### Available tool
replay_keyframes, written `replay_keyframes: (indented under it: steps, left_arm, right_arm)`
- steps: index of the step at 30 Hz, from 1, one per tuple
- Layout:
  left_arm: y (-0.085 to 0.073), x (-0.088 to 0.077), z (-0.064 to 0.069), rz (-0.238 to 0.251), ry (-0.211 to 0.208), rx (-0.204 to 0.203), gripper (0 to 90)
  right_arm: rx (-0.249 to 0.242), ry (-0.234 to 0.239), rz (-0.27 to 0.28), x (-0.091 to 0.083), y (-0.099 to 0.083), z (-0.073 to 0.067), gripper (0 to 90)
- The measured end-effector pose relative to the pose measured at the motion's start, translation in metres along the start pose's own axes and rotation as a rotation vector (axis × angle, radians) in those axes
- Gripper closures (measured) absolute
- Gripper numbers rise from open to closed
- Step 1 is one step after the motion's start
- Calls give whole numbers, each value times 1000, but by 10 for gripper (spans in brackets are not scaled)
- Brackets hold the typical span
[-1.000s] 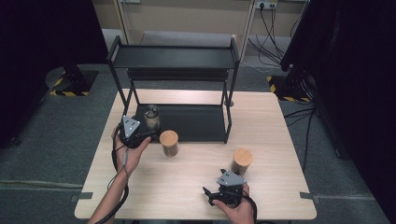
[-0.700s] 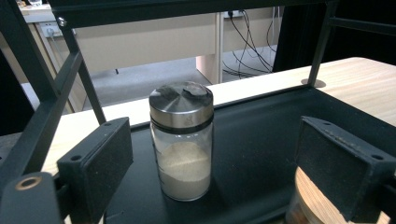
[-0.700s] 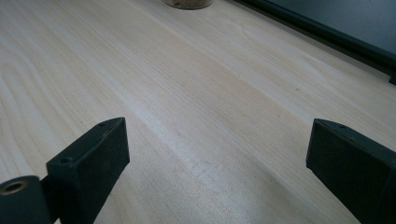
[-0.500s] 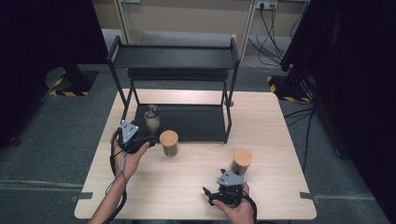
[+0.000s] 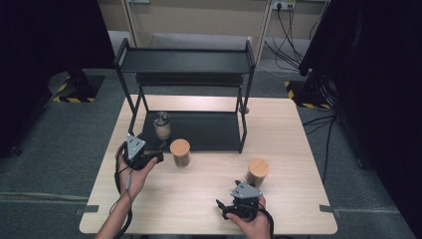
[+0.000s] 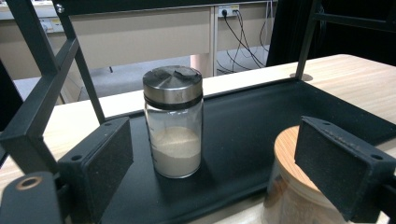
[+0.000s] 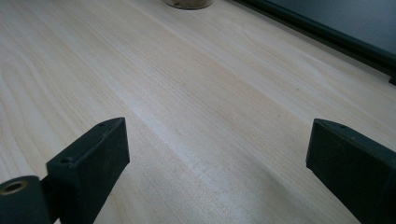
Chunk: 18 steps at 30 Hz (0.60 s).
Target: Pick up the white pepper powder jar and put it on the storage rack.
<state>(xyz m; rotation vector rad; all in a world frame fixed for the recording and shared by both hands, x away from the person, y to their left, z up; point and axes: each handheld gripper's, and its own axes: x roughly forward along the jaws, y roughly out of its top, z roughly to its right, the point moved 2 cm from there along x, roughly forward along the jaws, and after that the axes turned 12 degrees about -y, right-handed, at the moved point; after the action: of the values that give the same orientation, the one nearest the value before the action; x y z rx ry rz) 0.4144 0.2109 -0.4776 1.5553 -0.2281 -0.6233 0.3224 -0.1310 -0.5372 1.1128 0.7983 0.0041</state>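
A glass jar with a metal lid (image 5: pixel 161 125) holds pale powder and stands on the lower shelf of a black rack (image 5: pixel 209 132). In the left gripper view this jar (image 6: pixel 173 121) is upright a short way ahead of my left gripper (image 6: pixel 215 140), whose jaws are open and apart from it. A wooden-lidded jar (image 5: pixel 179 152) stands on the table just right of my left gripper (image 5: pixel 155 157); its lid (image 6: pixel 286 149) shows behind the right jaw. My right gripper (image 5: pixel 223 209) lies open near the front edge, with only bare table between its jaws (image 7: pixel 217 135).
A second wooden-lidded jar (image 5: pixel 258 172) stands on the table just beyond the right hand. The rack's upper shelf (image 5: pixel 184 60) overhangs the lower one on thin posts. The light wooden table (image 5: pixel 298 129) has bare room at its right. The rack's base edge (image 7: pixel 327 37) crosses the right gripper view.
My left gripper has drawn back a little from the rack toward the near edge. The right gripper and the jars have stayed where they were.
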Motion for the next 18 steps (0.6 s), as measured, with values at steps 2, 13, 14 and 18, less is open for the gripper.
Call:
replay_keyframes:
  steps: [2,13,14,18]
  left_arm:
    - [-2,-3,1,1,-1,0,109]
    - [-17,-11,5,0,-11,-14,108]
    - [-19,-12,6,-1,-13,-16,108]
    - [-24,-13,9,-4,-19,-18,108]
  right_arm:
    - [1,1,0,0,0,0,62]
    - [0,0,0,0,0,0,62]
    - [1,0,0,0,0,0,62]
    - [2,1,0,0,0,0,62]
